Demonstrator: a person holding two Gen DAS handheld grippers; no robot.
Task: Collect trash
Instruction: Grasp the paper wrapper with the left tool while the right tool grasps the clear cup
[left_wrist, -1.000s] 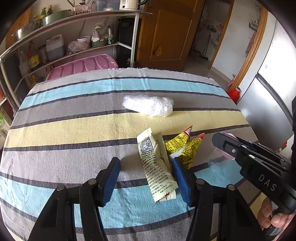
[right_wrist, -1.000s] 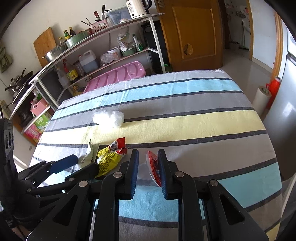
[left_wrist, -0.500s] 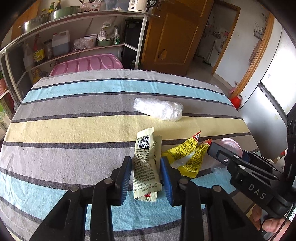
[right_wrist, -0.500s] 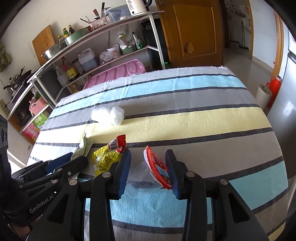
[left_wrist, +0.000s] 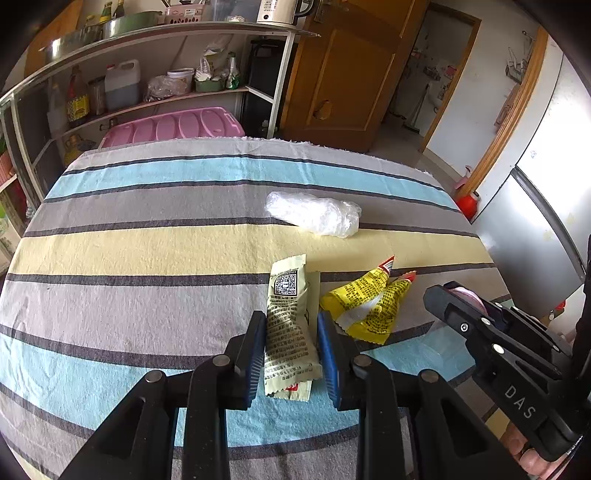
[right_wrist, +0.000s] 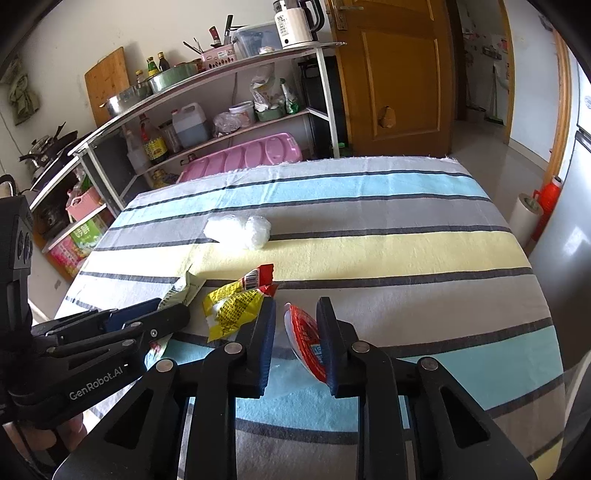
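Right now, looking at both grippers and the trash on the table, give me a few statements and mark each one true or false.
1. The left gripper straddles the pale green wrapper. True.
2. The yellow wrapper lies left of the green one. False: it lies to its right.
3. A red-lidded cup sits between the right gripper's fingers. True.
4. The clear plastic wad is in a gripper. False: it lies alone, farther back on the cloth.

Surface: table under a striped cloth (left_wrist: 147, 251) | landmark: crumpled clear plastic bag (left_wrist: 314, 214) on the grey and yellow stripes | nearer than the bag: pale green wrapper (left_wrist: 290, 325) lies flat | just right of the wrapper: yellow sachet (left_wrist: 365, 306) | right of the sachet: red-lidded cup (right_wrist: 306, 338), tilted
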